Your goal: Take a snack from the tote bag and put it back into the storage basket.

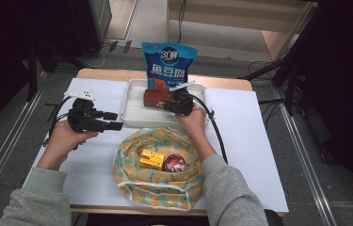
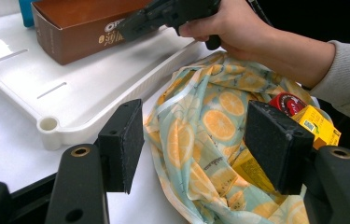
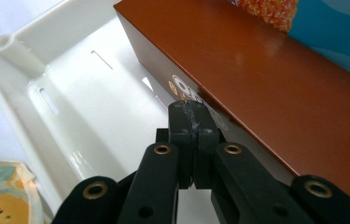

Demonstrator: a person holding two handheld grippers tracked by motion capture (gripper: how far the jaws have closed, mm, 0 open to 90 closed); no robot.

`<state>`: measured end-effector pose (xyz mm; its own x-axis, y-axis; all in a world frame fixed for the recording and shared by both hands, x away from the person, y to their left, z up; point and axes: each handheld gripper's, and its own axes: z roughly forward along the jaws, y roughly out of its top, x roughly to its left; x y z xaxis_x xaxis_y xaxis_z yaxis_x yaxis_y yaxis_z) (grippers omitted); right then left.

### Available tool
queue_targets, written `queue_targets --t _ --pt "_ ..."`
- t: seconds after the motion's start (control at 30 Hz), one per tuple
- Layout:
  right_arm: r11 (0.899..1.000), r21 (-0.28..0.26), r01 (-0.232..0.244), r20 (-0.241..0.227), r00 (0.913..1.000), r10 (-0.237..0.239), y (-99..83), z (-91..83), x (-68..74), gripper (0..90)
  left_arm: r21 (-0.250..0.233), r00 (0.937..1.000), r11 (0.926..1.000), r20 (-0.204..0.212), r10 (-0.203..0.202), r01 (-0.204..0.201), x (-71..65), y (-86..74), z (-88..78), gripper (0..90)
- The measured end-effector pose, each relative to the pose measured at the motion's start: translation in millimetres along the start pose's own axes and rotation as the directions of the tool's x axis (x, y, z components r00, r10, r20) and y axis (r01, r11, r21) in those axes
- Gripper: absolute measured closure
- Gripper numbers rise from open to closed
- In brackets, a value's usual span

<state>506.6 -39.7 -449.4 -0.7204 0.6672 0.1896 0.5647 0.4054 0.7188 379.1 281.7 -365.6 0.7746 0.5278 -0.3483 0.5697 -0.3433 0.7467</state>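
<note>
High view: a table [image 1: 244, 122] covered in white, with a person's two forearms in grey sleeves coming in from the bottom edge. A white tray [image 1: 134, 110] sits at the far middle of the table. A brown box [image 1: 157, 98] lies in the tray, and a blue snack bag [image 1: 168, 63] stands upright at the tray's far side, just behind the box. Nearer the person lies a cloth bag [image 1: 157, 174] printed with orange slices, its mouth open. Inside it rest a yellow carton [image 1: 151, 158] and, just to its right, a round red tin [image 1: 175, 163].

The left gripper [image 1: 113, 120] is held in the left hand [image 1: 63, 139] over the table, left of the tray and apart from it, pointing toward the tray. In the left gripper view its two black jaws stand wide apart with nothing between them; beyond them are the cloth bag and the tray's near corner.

The right gripper [image 1: 172, 106] is held in the right hand [image 1: 194, 120] over the tray, at the brown box. In the right gripper view its jaws are pressed together, pad against pad, gripping nothing, and their tips touch or nearly touch the box's side next to a white printed logo. The box lies along the tray's far side, with the blue bag showing behind it.
</note>
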Motion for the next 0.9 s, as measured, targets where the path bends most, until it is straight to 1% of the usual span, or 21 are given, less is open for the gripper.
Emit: queue_targets --t 0.23,0.37,0.43,0.53,0.6,0.63,0.7,0.73,0.83,0.9 --pt "1.000 -0.006 0.004 -0.015 0.9999 -0.004 0.8 -10.6 2.4 87.3 -0.001 1.0000 1.0000 -0.001 0.003 -0.003 -0.3 -0.1 0.2 37.8" --pt "1.000 -0.005 0.005 -0.039 0.9992 -0.005 1.5 -19.5 3.8 81.2 -0.002 1.0000 1.0000 -0.001 0.002 -0.002 -0.4 0.0 0.3 37.5" --pt "1.000 -0.005 -0.005 -0.052 0.9986 0.005 1.0 -24.0 4.6 79.0 -0.001 1.0000 1.0000 -0.003 0.002 -0.002 -0.6 0.0 0.7 37.4" --pt "1.000 -0.018 0.007 -0.055 0.9985 -0.008 -1.5 -32.2 6.0 75.5 -0.001 1.0000 1.0000 -0.003 0.000 0.000 -0.7 -0.2 1.3 37.1" --pt "1.000 -0.024 0.002 -0.064 0.9980 -0.003 -2.9 -37.0 6.5 73.5 0.002 1.0000 1.0000 -0.003 0.000 0.000 -0.6 -0.5 1.7 37.0" --pt "1.000 -0.025 0.009 -0.060 0.9981 -0.010 -3.9 -40.4 6.9 71.6 0.001 1.0000 1.0000 -0.001 0.000 0.000 -0.4 -0.6 1.9 36.9" --pt "1.000 -0.009 0.013 -0.072 0.9973 -0.014 -5.0 -45.9 7.9 67.2 0.003 1.0000 1.0000 0.000 0.000 0.000 -0.3 -1.2 2.4 36.7" --pt "1.000 -0.002 0.014 -0.078 0.9968 -0.014 -5.8 -48.8 8.8 66.9 0.001 1.0000 1.0000 -0.002 -0.002 0.002 -0.4 -1.5 2.8 36.7" --pt "0.999 -0.030 0.025 -0.093 0.9952 -0.028 -10.1 -57.0 12.6 65.0 0.008 1.0000 1.0000 -0.006 0.001 -0.001 -0.3 -2.7 3.1 36.7" --pt "0.999 -0.025 0.020 -0.108 0.9939 -0.023 -12.3 -60.3 14.2 62.2 0.007 1.0000 1.0000 -0.008 0.001 -0.001 -0.3 -3.1 3.1 36.7"
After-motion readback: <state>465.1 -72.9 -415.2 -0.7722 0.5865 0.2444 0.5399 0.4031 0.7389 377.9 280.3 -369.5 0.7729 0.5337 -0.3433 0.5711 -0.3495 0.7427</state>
